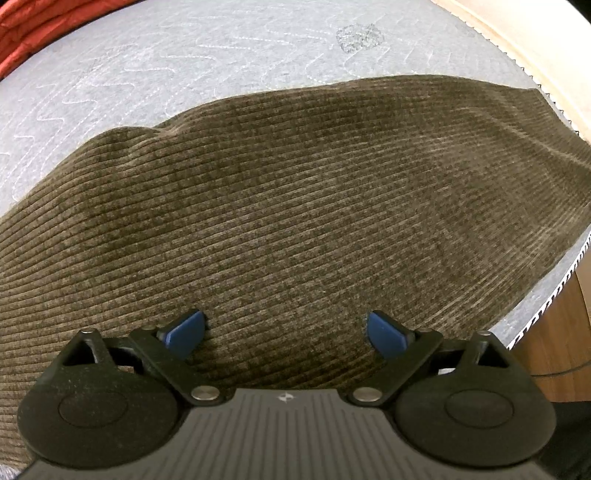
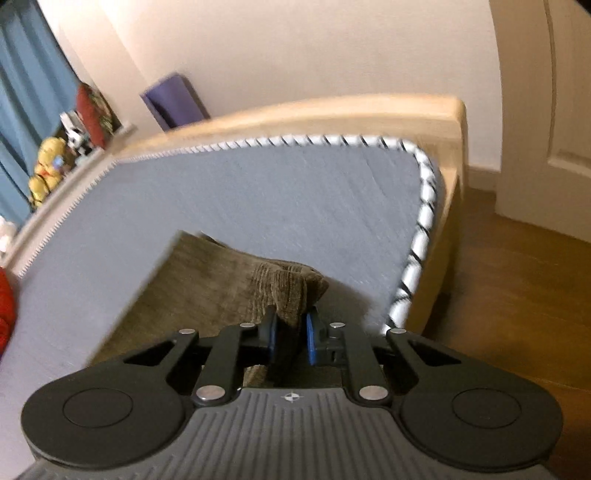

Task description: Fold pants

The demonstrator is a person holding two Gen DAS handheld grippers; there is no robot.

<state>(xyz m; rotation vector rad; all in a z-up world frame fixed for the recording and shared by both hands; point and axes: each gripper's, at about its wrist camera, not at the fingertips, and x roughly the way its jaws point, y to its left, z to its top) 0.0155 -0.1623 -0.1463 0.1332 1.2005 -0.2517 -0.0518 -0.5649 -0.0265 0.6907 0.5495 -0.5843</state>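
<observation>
On grey mattress [image 1: 184, 55], olive corduroy pants [image 1: 295, 203], left gripper [image 1: 286, 332] fingers spread, right gripper [image 2: 290, 328] pinching pants, no legible writing.

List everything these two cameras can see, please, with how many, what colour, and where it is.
pants: one, olive-brown corduroy, spread on the mattress; a bunched part is lifted
mattress: one, grey quilted, with black-and-white piping at its edge
bed frame: one, light wood, around the mattress
red fabric: one, red-orange, at the mattress's far corner
purple mat: one, purple, leaning on the wall behind the bed
curtain: blue, left of the bed
yellow soft toys: yellow, count unclear, on the ledge beside the bed
door: one, cream, right of the bed
floor: brown wood
left gripper: black with blue pads, open over the pants
right gripper: black with blue pads, shut on the pants
</observation>
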